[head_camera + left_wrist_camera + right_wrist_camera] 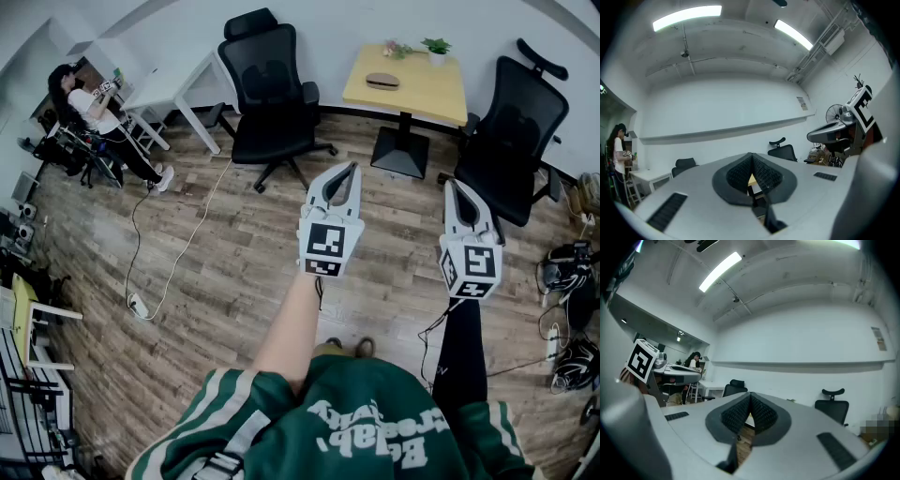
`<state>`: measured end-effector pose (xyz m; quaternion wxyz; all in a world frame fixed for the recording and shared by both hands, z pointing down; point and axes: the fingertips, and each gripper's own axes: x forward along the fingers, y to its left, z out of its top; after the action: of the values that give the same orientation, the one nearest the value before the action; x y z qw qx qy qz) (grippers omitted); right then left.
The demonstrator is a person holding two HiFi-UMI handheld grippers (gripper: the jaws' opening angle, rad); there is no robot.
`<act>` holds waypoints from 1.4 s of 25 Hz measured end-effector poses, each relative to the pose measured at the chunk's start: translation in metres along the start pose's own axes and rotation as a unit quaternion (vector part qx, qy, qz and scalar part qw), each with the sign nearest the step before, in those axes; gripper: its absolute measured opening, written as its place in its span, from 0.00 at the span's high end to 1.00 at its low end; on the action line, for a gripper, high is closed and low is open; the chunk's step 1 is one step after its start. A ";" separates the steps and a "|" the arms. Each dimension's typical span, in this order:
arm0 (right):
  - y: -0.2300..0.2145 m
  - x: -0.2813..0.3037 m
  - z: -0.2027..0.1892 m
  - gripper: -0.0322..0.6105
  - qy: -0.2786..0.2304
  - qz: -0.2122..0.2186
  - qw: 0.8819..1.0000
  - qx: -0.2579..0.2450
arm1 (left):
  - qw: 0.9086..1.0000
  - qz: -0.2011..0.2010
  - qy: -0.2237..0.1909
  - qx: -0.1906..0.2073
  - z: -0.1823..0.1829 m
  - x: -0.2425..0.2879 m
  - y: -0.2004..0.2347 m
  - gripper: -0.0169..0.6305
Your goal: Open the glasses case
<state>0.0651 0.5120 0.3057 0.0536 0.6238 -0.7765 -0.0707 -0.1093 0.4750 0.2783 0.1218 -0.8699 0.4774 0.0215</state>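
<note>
The glasses case (382, 81), a brown oval, lies closed on the small yellow table (427, 94) across the room, far from both grippers. I hold my left gripper (353, 169) out over the wooden floor, pointing toward the table; its pads meet at the tips (752, 157) with nothing between them. Beside it on the right, my right gripper (454, 185) is shut and empty as well, its pads (750, 397) touching. Each gripper view catches the other gripper at its edge.
Black office chairs stand left (267, 84) and right (516, 131) of the table. A potted plant (436, 47) sits on the table's far edge. A white desk (173, 84) and a person (94, 108) are at the far left. A cable with power strip (138, 305) lies on the floor.
</note>
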 end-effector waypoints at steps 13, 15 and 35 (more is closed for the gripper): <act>0.000 -0.002 -0.003 0.94 -0.001 0.012 1.000 0.014 | 1.000 0.006 -0.006 0.005 0.009 -0.002 0.001 0.95; -0.002 -0.001 -0.005 0.94 -0.002 0.017 0.999 0.027 | 1.000 0.006 -0.006 0.007 0.010 0.000 -0.001 0.95; -0.031 0.109 -0.025 0.94 0.004 0.015 0.999 0.037 | 1.000 -0.006 -0.010 0.009 -0.022 0.099 0.052 0.95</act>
<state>0.0755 0.3983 0.3244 0.0344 0.6141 -0.7875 -0.0385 -0.1005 0.3620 0.2743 0.1350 -0.8716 0.4707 0.0249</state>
